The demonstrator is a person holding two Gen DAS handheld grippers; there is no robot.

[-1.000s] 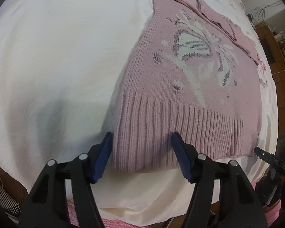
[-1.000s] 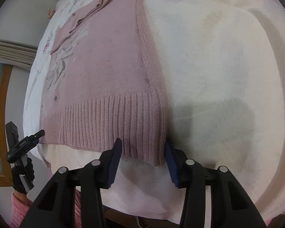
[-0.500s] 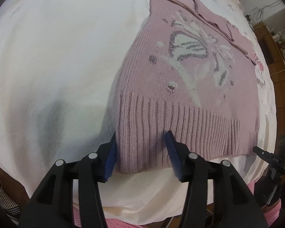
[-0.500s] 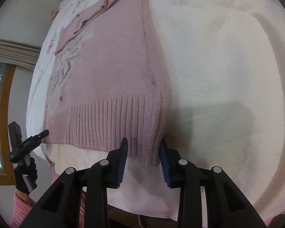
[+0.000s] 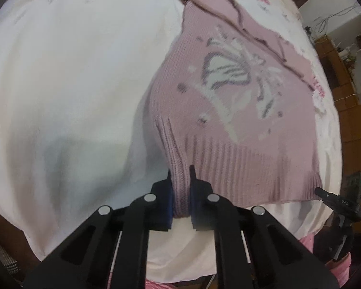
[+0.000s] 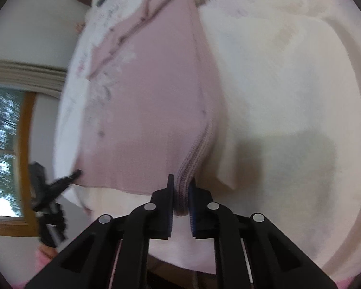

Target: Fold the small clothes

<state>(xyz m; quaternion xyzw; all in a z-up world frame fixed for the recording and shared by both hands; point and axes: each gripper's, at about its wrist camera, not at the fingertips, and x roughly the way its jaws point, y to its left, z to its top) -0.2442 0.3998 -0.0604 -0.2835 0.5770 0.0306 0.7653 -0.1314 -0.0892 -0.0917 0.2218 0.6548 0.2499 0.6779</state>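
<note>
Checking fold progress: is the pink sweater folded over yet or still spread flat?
Still spread flat: the pink sweater lies open, butterfly showing; only its hem corners are pinched by the left gripper and right gripper.

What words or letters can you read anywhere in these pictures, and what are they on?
"D A S" is my best reading of the small pale letters on the right gripper, seen at the edge of the left wrist view; they are tiny, so I am not sure.
The pink sweater has a knitted butterfly picture but no words.
The white bed cover has faint marks too blurred to read.
</note>
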